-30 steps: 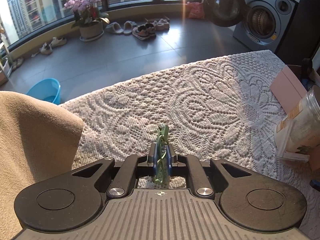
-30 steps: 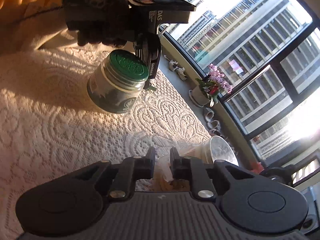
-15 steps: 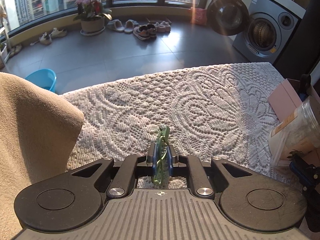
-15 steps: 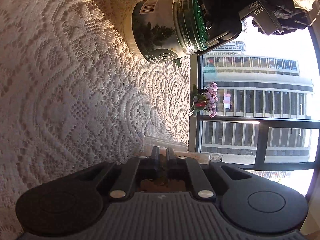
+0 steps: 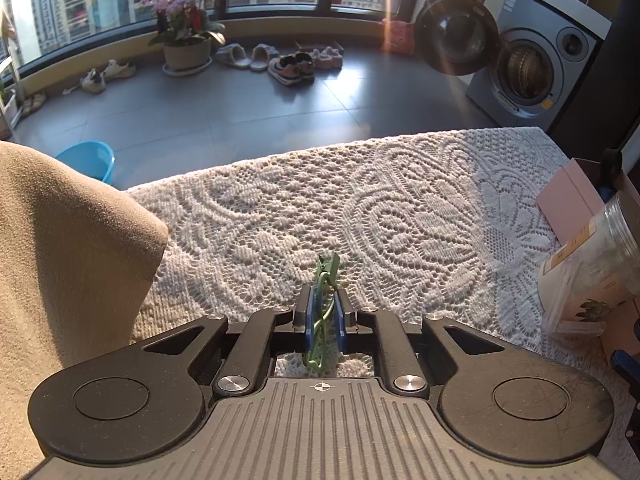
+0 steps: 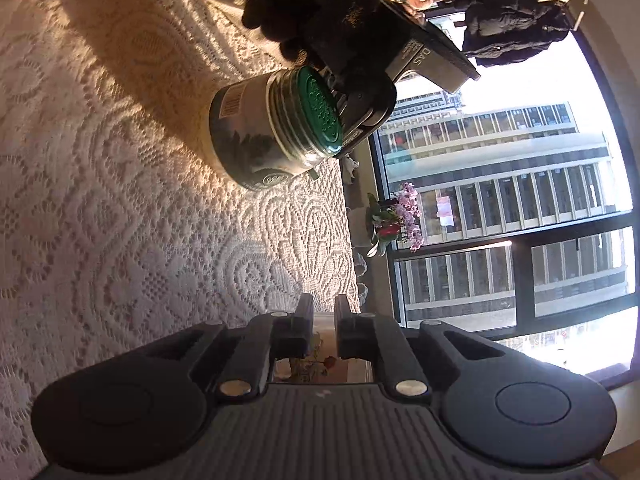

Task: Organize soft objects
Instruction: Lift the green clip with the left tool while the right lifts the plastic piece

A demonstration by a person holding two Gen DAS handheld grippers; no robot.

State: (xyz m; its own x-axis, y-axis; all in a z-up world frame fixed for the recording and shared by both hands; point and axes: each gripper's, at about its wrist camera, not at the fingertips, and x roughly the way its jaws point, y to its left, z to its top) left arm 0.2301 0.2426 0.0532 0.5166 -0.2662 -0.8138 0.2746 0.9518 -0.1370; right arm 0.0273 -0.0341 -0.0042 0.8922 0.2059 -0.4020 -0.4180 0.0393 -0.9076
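The left tool (image 5: 323, 316) is clamped on a thin green wire clip (image 5: 325, 280), its long axis pointing away toward the lace-covered counter's (image 5: 400, 216) far edge. The right tool's (image 6: 320, 320) jaws have just widened around a clear container (image 6: 322, 340), mostly hidden.

The clear jar (image 5: 596, 264) was cut off by the right edge of the left wrist view, so its top could not be seen. In the right wrist view, the right hand-held gripper (image 6: 320, 320) hid most of that jar. The words on the green-lid jar (image 6: 276, 136) were too small to read.
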